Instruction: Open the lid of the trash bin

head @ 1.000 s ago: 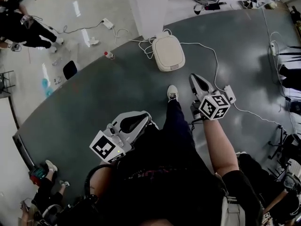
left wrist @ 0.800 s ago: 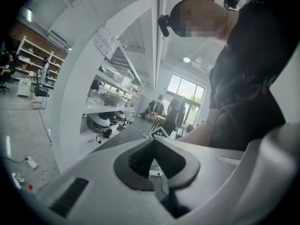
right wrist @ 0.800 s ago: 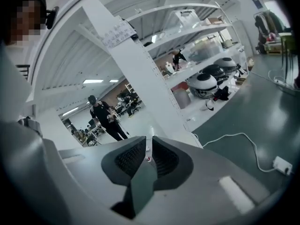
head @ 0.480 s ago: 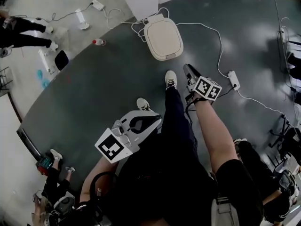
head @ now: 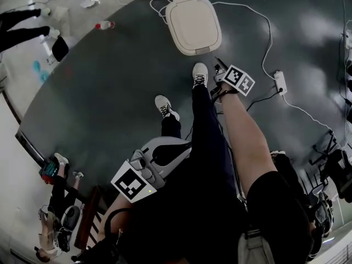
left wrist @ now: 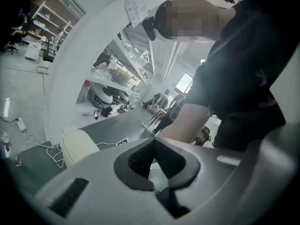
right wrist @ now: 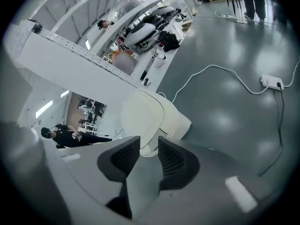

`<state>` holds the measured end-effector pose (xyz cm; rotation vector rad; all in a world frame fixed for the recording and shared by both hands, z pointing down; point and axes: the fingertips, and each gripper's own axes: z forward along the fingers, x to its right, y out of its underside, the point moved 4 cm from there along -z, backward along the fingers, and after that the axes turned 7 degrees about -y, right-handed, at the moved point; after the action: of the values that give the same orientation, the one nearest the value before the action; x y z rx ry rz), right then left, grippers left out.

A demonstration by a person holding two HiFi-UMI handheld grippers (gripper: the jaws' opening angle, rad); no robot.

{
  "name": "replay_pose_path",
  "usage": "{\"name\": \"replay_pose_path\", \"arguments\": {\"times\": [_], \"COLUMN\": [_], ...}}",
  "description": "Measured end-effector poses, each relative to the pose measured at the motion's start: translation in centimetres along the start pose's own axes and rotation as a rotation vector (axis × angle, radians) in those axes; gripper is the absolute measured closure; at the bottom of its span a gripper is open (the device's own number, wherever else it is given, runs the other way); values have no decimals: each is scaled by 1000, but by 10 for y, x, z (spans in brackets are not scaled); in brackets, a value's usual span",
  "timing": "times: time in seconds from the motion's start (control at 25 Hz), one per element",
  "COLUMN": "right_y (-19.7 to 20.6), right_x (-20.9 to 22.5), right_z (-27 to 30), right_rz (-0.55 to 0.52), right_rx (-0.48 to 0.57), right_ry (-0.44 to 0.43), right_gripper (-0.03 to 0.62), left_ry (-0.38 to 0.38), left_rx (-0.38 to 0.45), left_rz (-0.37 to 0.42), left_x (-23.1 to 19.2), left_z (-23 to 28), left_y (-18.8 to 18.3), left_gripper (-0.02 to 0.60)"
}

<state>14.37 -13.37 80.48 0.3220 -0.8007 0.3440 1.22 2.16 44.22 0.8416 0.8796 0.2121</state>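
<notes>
Grey floor [head: 110, 92] beneath lid-down cream trash bin [head: 192, 23]

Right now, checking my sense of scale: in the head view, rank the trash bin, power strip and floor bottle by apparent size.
1. trash bin, by far the largest.
2 and 3. power strip and bottle: both small and about alike, so I won't rank them.
</notes>
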Motion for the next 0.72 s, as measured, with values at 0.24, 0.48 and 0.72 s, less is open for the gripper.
{"name": "replay_pose_path", "arguments": {"times": [0.24, 0.48, 0.72], "right_y": [11, 18, 26], "right_x": [30, 48, 55], "right_z": [40, 65, 70], "right_rz": [46, 79, 113], "right_rx": [-37, -47, -21], "right_ry": [50, 98, 79], "right_gripper": [462, 452, 420], "left_ry": [-37, -32, -42], "left_rx": [-40, -89, -83], "left_rz": [-50, -77, -93], "left_x": [-18, -26, -34], "left_z": [5, 8, 3], "left_y": [29, 53, 66], "left_gripper": [580, 578, 578]}}
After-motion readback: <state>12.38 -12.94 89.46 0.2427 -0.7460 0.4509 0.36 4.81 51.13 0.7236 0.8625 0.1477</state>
